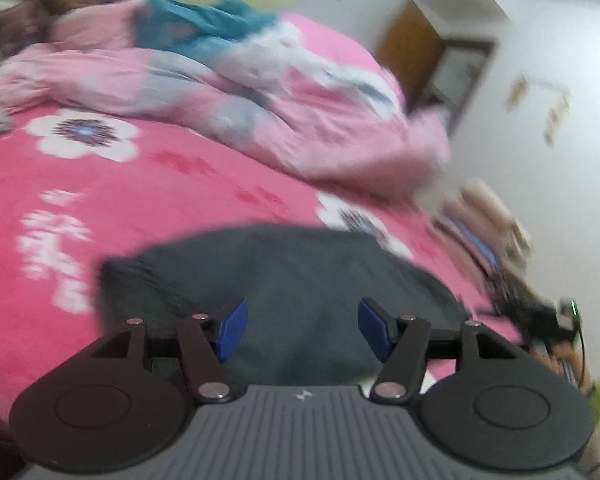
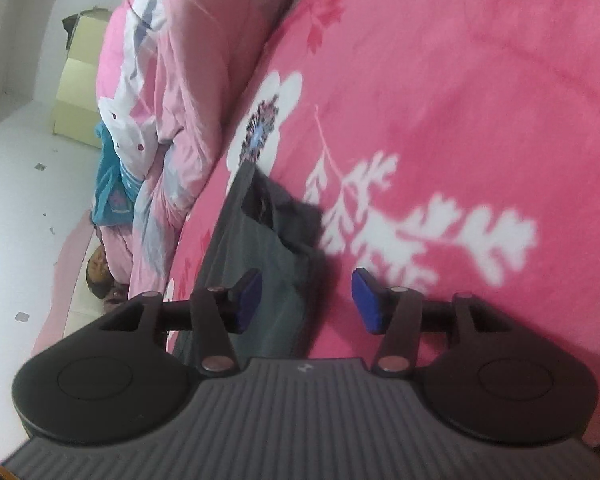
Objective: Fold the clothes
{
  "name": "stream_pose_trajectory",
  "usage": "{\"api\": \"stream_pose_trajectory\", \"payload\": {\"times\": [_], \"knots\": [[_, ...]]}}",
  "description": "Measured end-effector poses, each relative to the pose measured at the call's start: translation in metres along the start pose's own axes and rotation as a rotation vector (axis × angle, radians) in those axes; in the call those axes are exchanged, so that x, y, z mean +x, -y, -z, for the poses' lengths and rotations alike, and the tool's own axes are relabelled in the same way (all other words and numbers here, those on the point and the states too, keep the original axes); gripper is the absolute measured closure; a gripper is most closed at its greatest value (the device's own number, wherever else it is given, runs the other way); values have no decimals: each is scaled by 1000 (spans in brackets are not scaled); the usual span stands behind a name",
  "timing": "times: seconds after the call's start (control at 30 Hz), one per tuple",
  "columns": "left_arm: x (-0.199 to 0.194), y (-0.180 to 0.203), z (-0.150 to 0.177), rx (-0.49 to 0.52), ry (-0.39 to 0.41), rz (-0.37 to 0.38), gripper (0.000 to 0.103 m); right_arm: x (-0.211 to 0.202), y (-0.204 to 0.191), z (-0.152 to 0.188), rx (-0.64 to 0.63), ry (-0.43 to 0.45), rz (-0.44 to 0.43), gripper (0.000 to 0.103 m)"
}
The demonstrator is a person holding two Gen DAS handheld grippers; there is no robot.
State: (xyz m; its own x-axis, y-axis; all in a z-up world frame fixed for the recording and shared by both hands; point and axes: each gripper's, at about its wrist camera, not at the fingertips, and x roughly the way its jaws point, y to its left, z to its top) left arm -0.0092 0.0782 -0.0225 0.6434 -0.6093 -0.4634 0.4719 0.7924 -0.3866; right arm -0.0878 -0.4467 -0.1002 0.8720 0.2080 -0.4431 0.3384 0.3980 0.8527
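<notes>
Grey garment (image 1: 284, 280) lies compact on bed (image 1: 140, 184); both hand-held grippers, left (image 1: 302, 330) and right (image 2: 307, 300), wide, empty; fold stage undeterminable

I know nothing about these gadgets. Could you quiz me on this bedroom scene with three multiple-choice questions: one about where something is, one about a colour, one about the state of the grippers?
1. Where does the dark grey cloth garment lie?
A. On the floor
B. On the bright pink flowered bedsheet
C. On top of the crumpled pale pink quilt

2. What colour are the pads on the gripper fingers?
A. Blue
B. Red
C. Green

3. How do the left gripper and right gripper stand?
A. Both clamped on the garment
B. One shut, one open
C. Both open, holding nothing

Answers:
1. B: pink sheet shows around the garment in both views, and the quilt sits farther back.
2. A: blue pads tip each black finger.
3. C: a wide gap separates the pads of each gripper, with no cloth pinched between them.
</notes>
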Motion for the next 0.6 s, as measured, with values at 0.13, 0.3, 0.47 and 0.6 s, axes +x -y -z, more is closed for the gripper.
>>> {"api": "stream_pose_trajectory", "payload": {"times": [0.13, 0.3, 0.47, 0.6], "knots": [[48, 57, 14, 203, -141, -15, 41, 13, -5, 8, -11, -35, -32, 50], [105, 128, 22, 392, -222, 59, 44, 27, -12, 16, -5, -66, -102, 49], [153, 181, 22, 534, -213, 92, 44, 38, -21, 18, 44, -69, -230, 49], [187, 208, 27, 602, -222, 79, 44, 49, -23, 16, 99, -63, -334, 48]]}}
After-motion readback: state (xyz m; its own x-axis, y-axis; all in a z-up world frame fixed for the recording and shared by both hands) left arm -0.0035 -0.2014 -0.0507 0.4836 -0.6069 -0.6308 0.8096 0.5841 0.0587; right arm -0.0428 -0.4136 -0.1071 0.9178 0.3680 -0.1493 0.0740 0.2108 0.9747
